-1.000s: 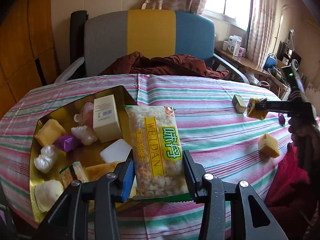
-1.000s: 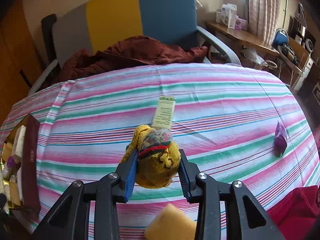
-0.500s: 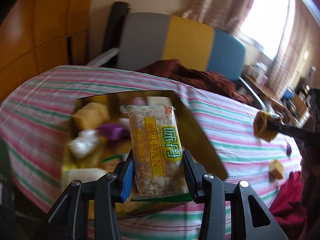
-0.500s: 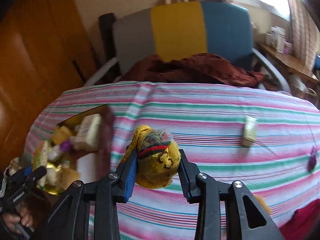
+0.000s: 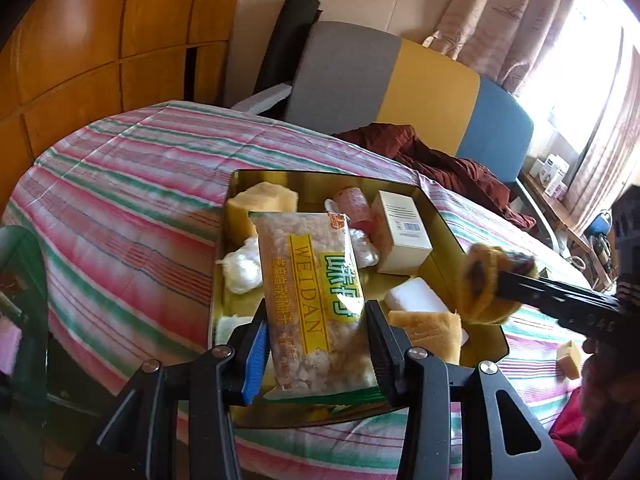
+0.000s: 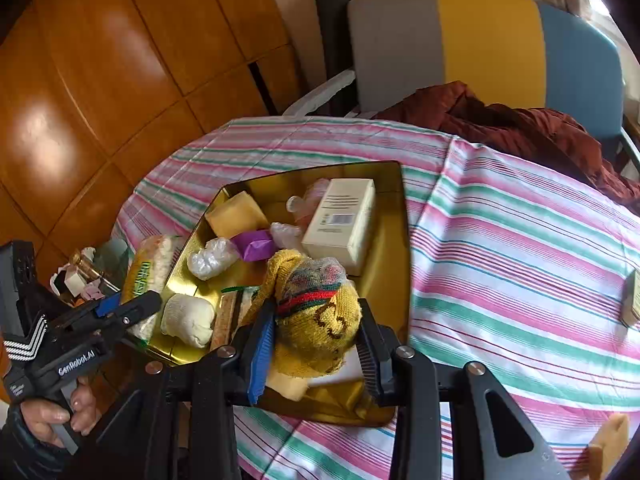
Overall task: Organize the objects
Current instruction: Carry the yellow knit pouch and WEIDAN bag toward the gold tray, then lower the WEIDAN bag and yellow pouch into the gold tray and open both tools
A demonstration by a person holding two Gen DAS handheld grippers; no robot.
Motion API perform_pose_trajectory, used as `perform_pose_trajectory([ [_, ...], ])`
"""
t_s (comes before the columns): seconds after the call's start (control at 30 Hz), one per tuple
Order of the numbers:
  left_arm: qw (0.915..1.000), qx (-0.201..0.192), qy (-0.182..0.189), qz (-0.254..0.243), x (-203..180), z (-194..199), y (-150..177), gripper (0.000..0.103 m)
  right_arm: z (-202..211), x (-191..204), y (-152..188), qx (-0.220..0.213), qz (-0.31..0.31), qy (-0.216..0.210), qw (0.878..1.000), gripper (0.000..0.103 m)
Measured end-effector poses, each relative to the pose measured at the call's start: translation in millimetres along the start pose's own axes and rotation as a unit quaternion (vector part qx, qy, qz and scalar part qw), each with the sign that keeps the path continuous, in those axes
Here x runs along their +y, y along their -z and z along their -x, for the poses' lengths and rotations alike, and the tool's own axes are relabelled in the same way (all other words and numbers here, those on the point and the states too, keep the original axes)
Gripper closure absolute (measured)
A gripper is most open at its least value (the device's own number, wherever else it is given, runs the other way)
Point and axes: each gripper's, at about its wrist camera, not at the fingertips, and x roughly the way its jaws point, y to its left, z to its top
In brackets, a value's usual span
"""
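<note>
Left claw (image 5: 316,344) clamped on the snack packet (image 5: 310,292), held over the near edge of the gold tray (image 5: 440,216). Right claw (image 6: 316,344) grips the yellow knit bundle (image 6: 316,312) above the tray's near right part. Tray sits on the striped worktop (image 6: 520,248), already crowded with a cream box (image 6: 340,220) and sponges.

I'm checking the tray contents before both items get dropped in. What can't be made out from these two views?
- Left wrist view: the held snack bag covers the gold tray's middle, hiding what lies beneath.
- Right wrist view: the knitted yellow pouch and right gripper hide the tray's near corner.
- Green-labelled box: cut off by the right edge.
- Cream box's print: too small to read.
</note>
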Motion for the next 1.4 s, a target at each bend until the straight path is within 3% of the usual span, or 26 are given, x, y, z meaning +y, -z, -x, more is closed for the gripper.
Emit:
perform_pose_trajectory([
  [0.3,0.9990,-0.005,-0.015,-0.041,-27,-16,-12,0.058,-19,2,-11,0.008,-0.012,0.033,0.999,0.065],
  [0.93,0.9976,-0.008,-0.025,-0.064,-43,-26,-16,0.058,-38,2,-5,0.023,-0.021,0.029,0.999,0.061],
  [1.27,0.9973,-0.007,-0.027,-0.069,-49,-22,-11,0.057,-30,3,-2,0.008,-0.020,0.048,0.999,0.041],
  [1.4,0.9972,-0.009,-0.028,-0.068,-50,-19,-8,0.054,-26,3,0,0.004,-0.020,0.050,0.999,0.040],
])
